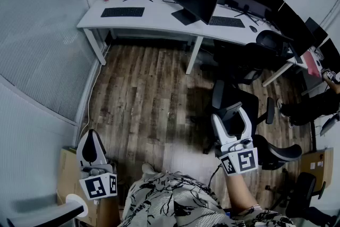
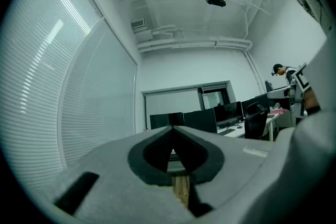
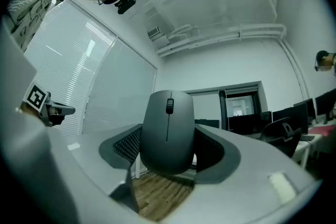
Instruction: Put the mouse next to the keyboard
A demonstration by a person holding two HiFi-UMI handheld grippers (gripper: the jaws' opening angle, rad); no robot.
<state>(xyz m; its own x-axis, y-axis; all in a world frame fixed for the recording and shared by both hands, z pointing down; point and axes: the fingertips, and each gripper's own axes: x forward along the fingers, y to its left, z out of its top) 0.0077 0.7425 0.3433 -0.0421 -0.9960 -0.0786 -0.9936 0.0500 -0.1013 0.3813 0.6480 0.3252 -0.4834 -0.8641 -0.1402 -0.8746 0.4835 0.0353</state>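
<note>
- In right gripper (image 1: 232, 117): mouse (image 3: 168, 131), clamped by its two sides between the dark pads, jaws wide apart around it.
- Mouse top face toward the gripper camera, long axis up the frame in the right gripper view, scroll-wheel end uppermost, rear end low at the jaw throat.
- Sits right between the jaws, nothing left to reach for; already off any surface, over the wood floor (image 1: 143, 93).
- Left gripper (image 1: 91, 138): jaws together at the tips, nothing between them, low at the person's left side, well apart from the mouse.
- Key relation for the coming move: straight ahead and far from the jaws, across the floor, white desk (image 1: 159, 21) with two keyboards.
- Left keyboard (image 1: 122, 11) ahead-left, long axis along the desk edge; no mouse visible beside it.
- Right keyboard (image 1: 227, 22) more in line with the right gripper; small dark thing (image 1: 253, 28) just beside it, probably another mouse.
- Cannot tell which keyboard is meant; best guess the left one, since bare beside.
- Judged stage: carry phase, placing not yet done.
- Next, likely: walk up, lower the mouse flat onto bare desk just beside the keyboard's short end, long axis across the desk edge, then open.
- Risk: office chair (image 1: 239, 61) standing between the right gripper and the desk.
</note>
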